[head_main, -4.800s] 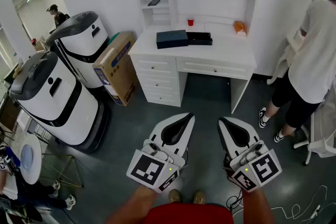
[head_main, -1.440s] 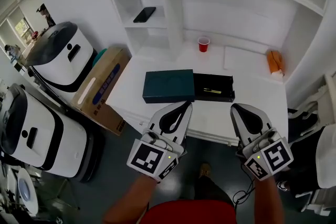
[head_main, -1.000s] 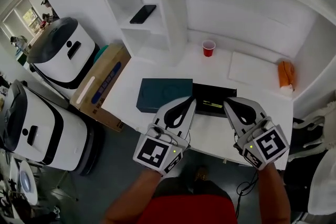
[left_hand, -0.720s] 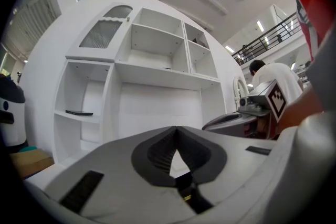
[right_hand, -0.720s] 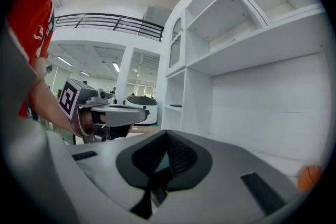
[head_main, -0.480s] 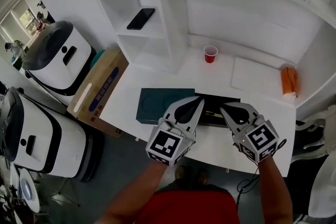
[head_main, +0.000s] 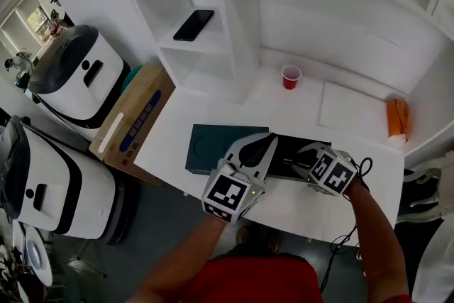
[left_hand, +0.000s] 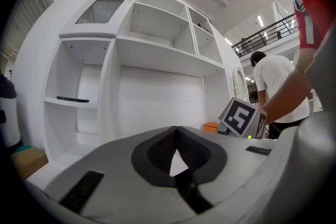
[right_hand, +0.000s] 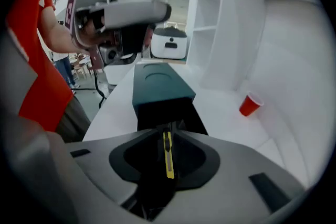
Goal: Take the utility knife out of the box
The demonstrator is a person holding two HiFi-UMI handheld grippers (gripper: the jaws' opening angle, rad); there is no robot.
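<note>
Right gripper (right_hand: 167, 132) is tipped down over the open black box (head_main: 292, 147) and its jaws are opening. The yellow utility knife (right_hand: 167, 157) sits right in the gap between them, lying in the box, and the pads aren't pressing on it. Left gripper (left_hand: 176, 129) hangs level just left of it with its tips pinched together on nothing. The dark teal lid (head_main: 213, 145) lies touching the box's left side on the white desk (head_main: 227, 103). The blue print on the cardboard box (head_main: 131, 120) at far left is too small to read.
</note>
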